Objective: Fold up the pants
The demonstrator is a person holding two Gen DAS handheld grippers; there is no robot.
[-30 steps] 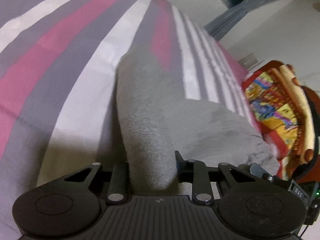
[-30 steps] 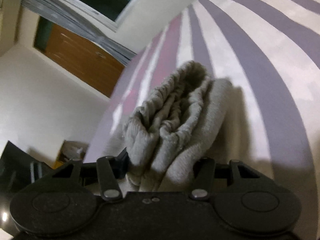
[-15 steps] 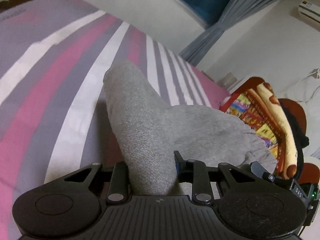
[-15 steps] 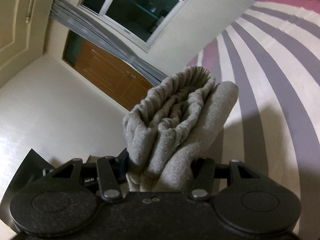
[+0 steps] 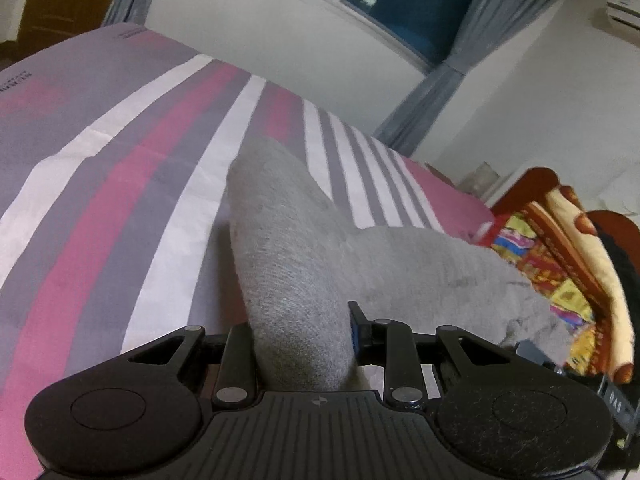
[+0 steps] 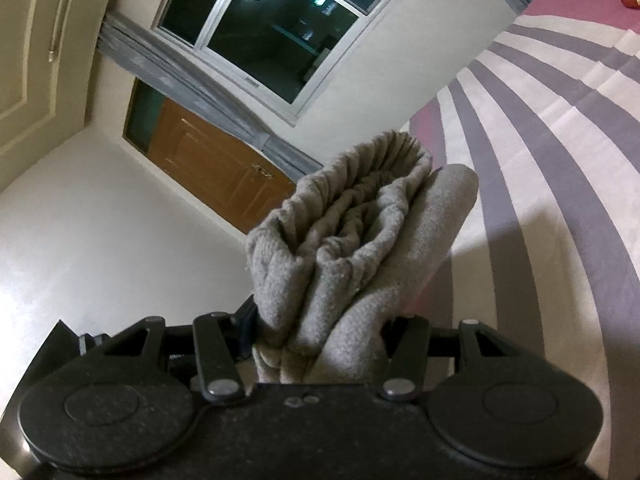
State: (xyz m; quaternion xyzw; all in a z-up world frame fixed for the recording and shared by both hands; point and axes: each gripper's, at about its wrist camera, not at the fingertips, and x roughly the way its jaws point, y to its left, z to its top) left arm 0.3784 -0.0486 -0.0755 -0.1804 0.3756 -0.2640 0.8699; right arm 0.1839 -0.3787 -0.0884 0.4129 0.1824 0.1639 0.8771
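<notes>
The left tool (image 5: 304, 344) clenches a smooth fold of the grey knitted pants (image 5: 288, 248); the right tool (image 6: 320, 340) grips their bunched waistband. Both ends are lifted above the pink-and-grey striped bed (image 5: 120, 184). Thick layers may slip, skewing the fold.

Pants (image 5: 296, 264): plain grey knit, no pattern; same grey at the gathered waistband (image 6: 360, 216). Bedsheet (image 5: 120, 168): pink, grey and white stripes, narrower white/grey stripes toward the far side. Blanket (image 5: 560, 264): red ground with yellow, blue and cream print. Curtains (image 5: 448, 80): grey-blue. Door (image 6: 216, 176): orange-brown wood. Walls (image 5: 280, 36): off-white. Both grippers' bodies: black.
</notes>
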